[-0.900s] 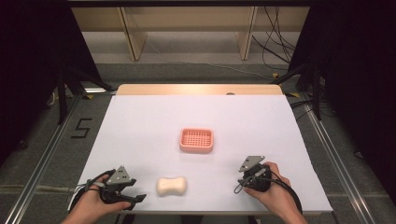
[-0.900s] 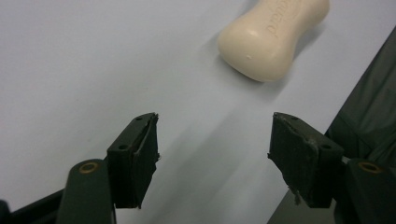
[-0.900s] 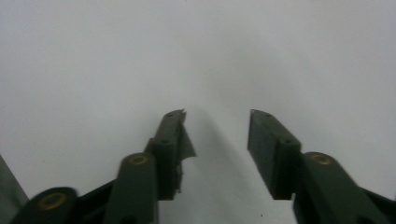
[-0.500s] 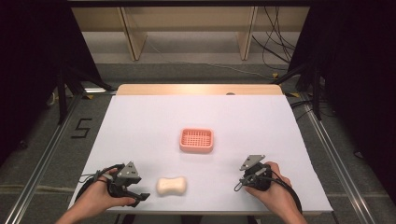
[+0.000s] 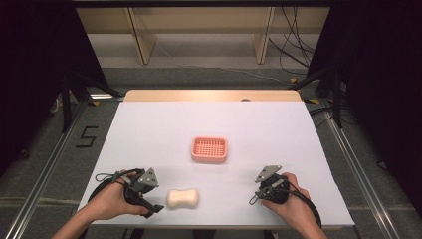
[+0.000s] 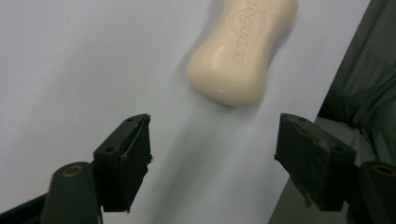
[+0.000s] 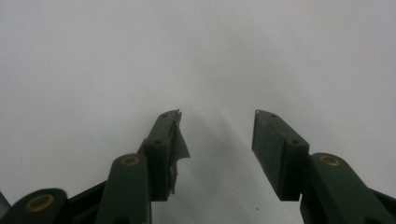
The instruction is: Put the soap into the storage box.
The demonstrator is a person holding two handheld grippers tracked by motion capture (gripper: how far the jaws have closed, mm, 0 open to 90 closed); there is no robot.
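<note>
Left tongs (image 5: 153, 200): jaws spread wide, nothing between them, low over the white worktop (image 5: 164, 124). Soap bar (image 5: 182, 198): cream, waisted, lying flat just ahead of the left tongs' tips, not touching them. Right tongs (image 5: 256, 191): jaws apart, empty, well apart from the soap bar. Pink soap dish (image 5: 209, 150): beyond both tongs, between them, empty.

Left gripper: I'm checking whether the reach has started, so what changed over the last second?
The left gripper slid right toward the soap bar, jaws open, soap not yet between them. Soap, pink soap dish and right gripper stayed put.
</note>
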